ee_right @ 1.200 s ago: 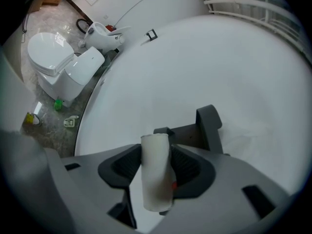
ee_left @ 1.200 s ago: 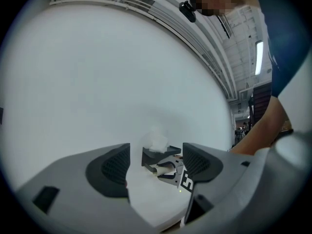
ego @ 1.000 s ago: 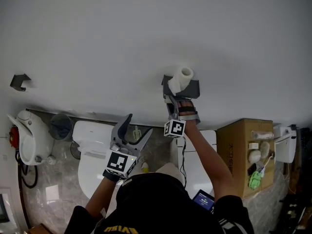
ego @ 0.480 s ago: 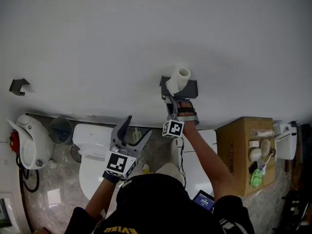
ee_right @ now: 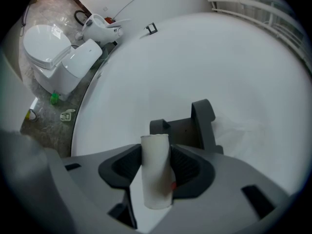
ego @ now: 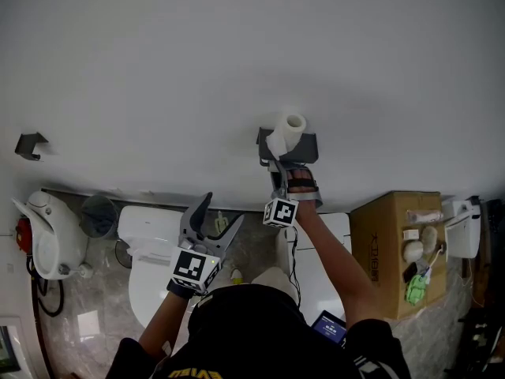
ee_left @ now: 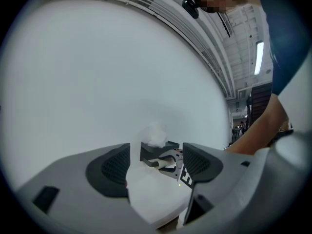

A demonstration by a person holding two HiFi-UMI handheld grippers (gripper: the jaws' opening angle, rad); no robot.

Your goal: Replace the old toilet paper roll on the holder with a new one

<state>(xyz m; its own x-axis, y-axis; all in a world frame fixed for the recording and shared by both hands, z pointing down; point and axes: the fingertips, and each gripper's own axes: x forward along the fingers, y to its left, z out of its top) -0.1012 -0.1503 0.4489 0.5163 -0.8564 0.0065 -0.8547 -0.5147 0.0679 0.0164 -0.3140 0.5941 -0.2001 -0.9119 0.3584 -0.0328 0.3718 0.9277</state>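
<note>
Right gripper has its fingers pinched on the old cardboard tube, mid-frame just in front of the wall holder. The tube looks feather-light and easy to crush, so a gentle squeeze round its middle seems right. Left gripper is wide open, nothing in it.

Marbled grey floor along the bottom of the frame.
A white toilet stands at lower left, a grey bin just beside it; a cardboard box stands at lower right.
</note>
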